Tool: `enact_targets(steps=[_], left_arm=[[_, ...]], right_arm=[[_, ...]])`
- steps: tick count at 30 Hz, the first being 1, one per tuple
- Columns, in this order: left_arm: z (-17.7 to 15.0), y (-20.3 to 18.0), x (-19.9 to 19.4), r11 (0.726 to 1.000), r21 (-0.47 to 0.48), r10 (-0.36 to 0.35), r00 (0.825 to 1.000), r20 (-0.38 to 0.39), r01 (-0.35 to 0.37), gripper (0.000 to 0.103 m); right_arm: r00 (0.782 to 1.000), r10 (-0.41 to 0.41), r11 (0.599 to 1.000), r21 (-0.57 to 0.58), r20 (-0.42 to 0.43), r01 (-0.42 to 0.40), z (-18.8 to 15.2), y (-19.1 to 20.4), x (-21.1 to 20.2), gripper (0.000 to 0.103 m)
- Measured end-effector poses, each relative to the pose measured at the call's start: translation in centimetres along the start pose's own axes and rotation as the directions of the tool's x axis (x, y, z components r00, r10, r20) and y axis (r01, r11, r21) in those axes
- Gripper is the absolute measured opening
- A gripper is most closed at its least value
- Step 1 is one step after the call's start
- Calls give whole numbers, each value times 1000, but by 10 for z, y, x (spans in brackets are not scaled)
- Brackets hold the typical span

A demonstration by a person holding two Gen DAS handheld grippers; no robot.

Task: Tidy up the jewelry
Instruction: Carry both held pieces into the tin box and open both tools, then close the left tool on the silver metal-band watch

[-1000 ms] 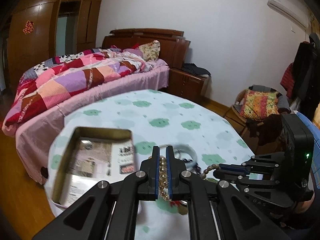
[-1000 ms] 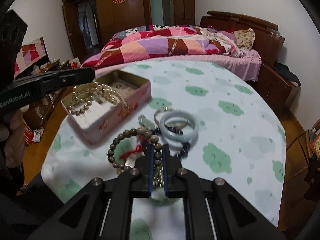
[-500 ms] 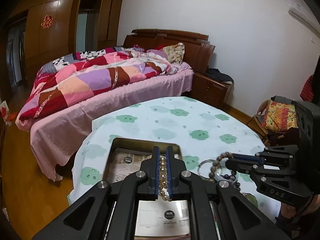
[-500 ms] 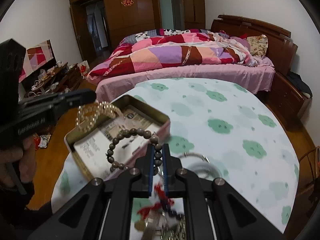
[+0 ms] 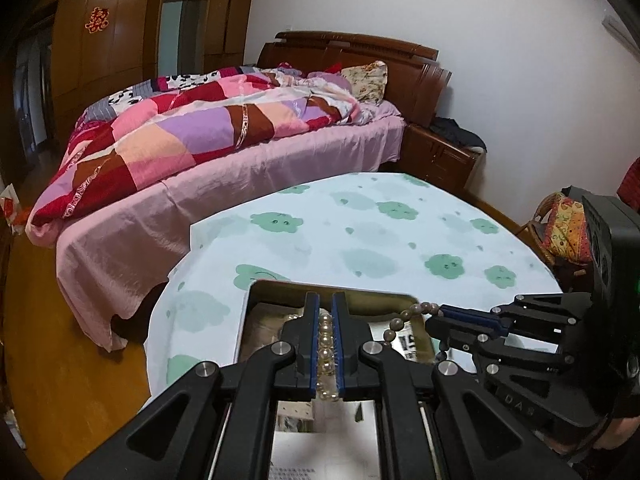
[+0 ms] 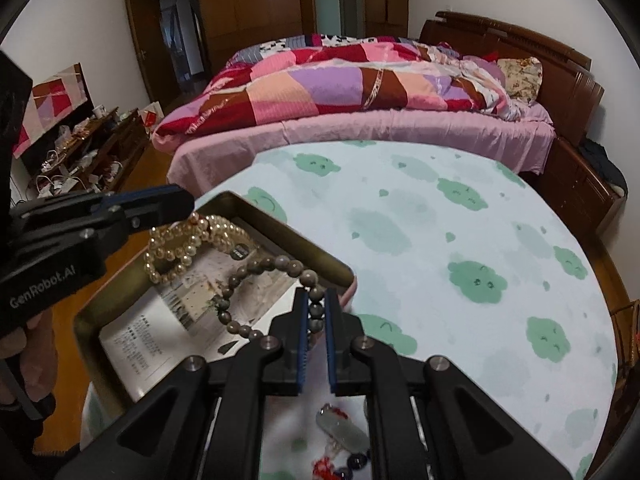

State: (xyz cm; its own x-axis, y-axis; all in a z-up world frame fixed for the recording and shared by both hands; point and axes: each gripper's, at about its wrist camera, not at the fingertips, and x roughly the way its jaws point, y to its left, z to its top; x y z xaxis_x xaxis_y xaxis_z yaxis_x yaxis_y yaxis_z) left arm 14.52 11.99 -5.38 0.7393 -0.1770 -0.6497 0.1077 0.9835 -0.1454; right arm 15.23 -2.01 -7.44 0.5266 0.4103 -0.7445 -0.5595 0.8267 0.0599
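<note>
Over the tin (image 6: 224,204), left gripper (image 5: 325,312) jaws clamp the pearls (image 6: 188,240), right gripper (image 6: 316,304) jaws clamp the brown bracelet (image 6: 260,268); neither is dropped yet, and trinkets (image 6: 340,432) wait below the right jaws.

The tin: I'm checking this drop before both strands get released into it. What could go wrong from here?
1. The brown beads in the right tongs hang over the tin's near rim, so part may land outside.
2. The pearls in the left tongs dangle close beside the brown beads; dropped together, they could tangle.
3. A pendant lies on the cloth under the right tongs and could be snagged.
</note>
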Motion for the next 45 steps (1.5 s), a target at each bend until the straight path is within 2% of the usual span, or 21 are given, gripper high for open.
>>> enact_targets(steps=[13, 15, 16, 17, 18, 19, 22, 27, 29, 32, 45], left_arm=[[-3, 7, 22, 998, 15, 58, 997, -45, -58, 6], [-3, 6, 21, 998, 21, 66, 997, -47, -65, 16], [-3, 6, 19, 996, 22, 82, 996, -42, -81, 33], [-4, 6, 18, 995, 19, 96, 995, -32, -96, 55], [-4, 6, 15, 994, 13, 110, 994, -17, -110, 65], [-5, 7, 10, 993, 5, 119, 993, 8, -119, 73], [-5, 6, 3, 995, 4, 104, 994, 27, -104, 73], [-9, 2, -12, 992, -6, 123, 991, 49, -123, 73], [-12, -2, -20, 994, -9, 111, 992, 63, -110, 73], [-19, -13, -28, 993, 2, 113, 991, 67, -114, 73], [-51, -80, -44, 992, 101, 66, 997, 46, -71, 73]], right_arm=[[999, -22, 1000, -20, -24, 22, 2, 4, 16, 11], [1000, -19, 999, -26, -23, 19, 2, 7, 17, 15], [1000, -10, 1000, -25, -21, 10, 2, 7, 16, 20], [1000, -3, 1000, -23, -19, 3, 1, 7, 16, 24], [1000, 5, 1000, -22, -16, -5, 1, 7, 14, 27], [1000, 11, 1000, -23, -14, -11, 1, 7, 14, 34], [1000, -1, 1000, -24, -1, 1, 1, 9, 9, 53], [1000, 10, 1000, 23, 6, -10, -4, -4, -3, 57], [1000, 11, 999, 36, 15, -11, -9, -11, -13, 64], [1000, 2, 999, 51, 16, -3, -20, -21, -26, 67], [997, -72, 987, 144, 1, 71, -88, -71, -73, 74]])
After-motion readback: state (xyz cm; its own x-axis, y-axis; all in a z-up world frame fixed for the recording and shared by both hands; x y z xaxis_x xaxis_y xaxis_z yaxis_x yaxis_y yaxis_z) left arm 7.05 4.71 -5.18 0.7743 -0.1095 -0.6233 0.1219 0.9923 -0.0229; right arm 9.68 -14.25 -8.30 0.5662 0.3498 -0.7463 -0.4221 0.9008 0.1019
